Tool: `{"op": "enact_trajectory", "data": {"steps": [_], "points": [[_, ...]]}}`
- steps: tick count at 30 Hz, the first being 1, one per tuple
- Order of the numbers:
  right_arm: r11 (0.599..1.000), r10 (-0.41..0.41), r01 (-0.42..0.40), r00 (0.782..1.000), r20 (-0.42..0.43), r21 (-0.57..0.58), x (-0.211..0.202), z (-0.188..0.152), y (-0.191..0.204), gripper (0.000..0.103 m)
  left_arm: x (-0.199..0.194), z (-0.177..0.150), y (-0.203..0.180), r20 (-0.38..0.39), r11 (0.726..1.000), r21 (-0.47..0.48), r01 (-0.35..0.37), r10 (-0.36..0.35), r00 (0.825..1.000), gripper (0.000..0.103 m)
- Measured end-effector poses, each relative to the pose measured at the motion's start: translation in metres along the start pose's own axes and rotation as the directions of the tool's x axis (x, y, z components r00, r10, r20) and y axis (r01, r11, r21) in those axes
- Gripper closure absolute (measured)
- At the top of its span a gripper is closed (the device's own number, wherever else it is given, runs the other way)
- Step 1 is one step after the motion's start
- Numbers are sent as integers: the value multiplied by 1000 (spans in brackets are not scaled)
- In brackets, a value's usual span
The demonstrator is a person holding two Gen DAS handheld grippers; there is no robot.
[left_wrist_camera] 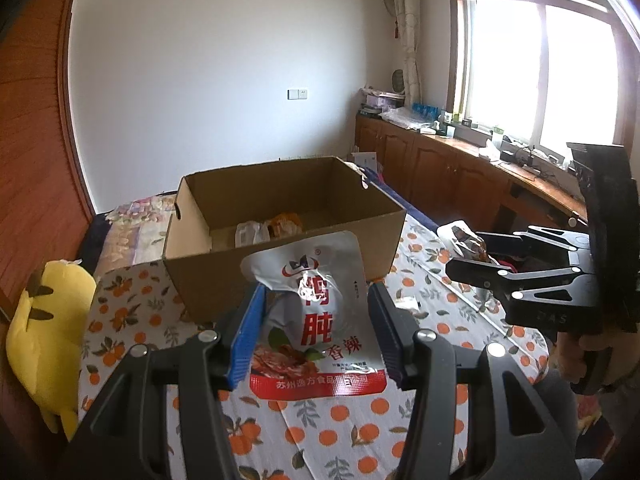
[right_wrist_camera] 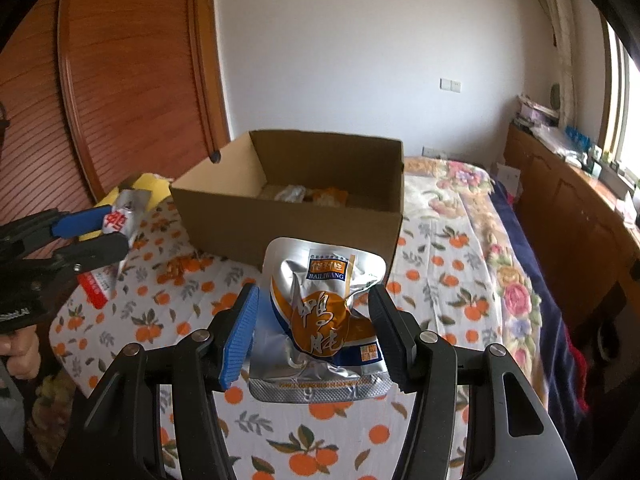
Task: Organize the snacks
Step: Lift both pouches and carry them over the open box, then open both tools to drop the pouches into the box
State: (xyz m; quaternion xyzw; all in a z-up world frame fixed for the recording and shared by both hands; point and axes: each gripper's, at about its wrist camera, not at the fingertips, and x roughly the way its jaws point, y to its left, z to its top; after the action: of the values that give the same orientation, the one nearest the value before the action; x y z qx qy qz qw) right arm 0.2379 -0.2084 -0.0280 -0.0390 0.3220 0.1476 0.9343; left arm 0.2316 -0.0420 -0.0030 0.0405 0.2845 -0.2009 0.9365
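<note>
My left gripper (left_wrist_camera: 316,312) is shut on a silver and red snack pouch (left_wrist_camera: 316,320), held above the orange-print cloth just in front of the open cardboard box (left_wrist_camera: 224,280). My right gripper (right_wrist_camera: 314,316) is shut on a silver and orange snack pouch (right_wrist_camera: 320,320), also in front of the box (right_wrist_camera: 248,224). The box holds a white packet (left_wrist_camera: 248,232) and an orange packet (left_wrist_camera: 286,222). The right gripper (left_wrist_camera: 476,256) shows in the left wrist view, and the left gripper (right_wrist_camera: 100,228) in the right wrist view.
The orange-print cloth (left_wrist_camera: 340,420) covers a board on a bed with a floral sheet (right_wrist_camera: 472,208). A yellow plush toy (left_wrist_camera: 44,336) lies at the left. A small orange wrapper (right_wrist_camera: 178,266) lies on the cloth. A wooden cabinet (left_wrist_camera: 452,168) runs under the window.
</note>
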Motion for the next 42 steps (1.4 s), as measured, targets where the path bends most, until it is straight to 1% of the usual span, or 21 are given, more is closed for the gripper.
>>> {"op": "enact_trajectory", "data": {"steps": [4,8,19,24,29,33,42], "points": [[1000,-10,10,1000,18,-23,2,12,-1,46,8,9,2,4,1000,-2,5,-5,1000,51],[1000,9,-8,999,32,-8,4,25,-7,46,17,22,4,11,1000,-1,11,-11,1000,51],[999,11,-7,995,94,-43,11,68,-14,46,42,70,2,52,999,52,-1,-2,999,51],[999,18,-12,994,106,-50,18,81,-19,46,58,82,10,53,999,38,-3,1,999,51],[998,29,-23,994,106,-56,33,87,-24,46,76,90,17,50,999,30,-23,22,998,50],[998,45,-40,995,93,-53,51,89,-27,46,88,88,24,50,999,10,-31,31,998,50],[996,92,-91,995,42,-26,105,93,-41,46,131,77,44,4,998,-31,-61,61,998,50]]}}
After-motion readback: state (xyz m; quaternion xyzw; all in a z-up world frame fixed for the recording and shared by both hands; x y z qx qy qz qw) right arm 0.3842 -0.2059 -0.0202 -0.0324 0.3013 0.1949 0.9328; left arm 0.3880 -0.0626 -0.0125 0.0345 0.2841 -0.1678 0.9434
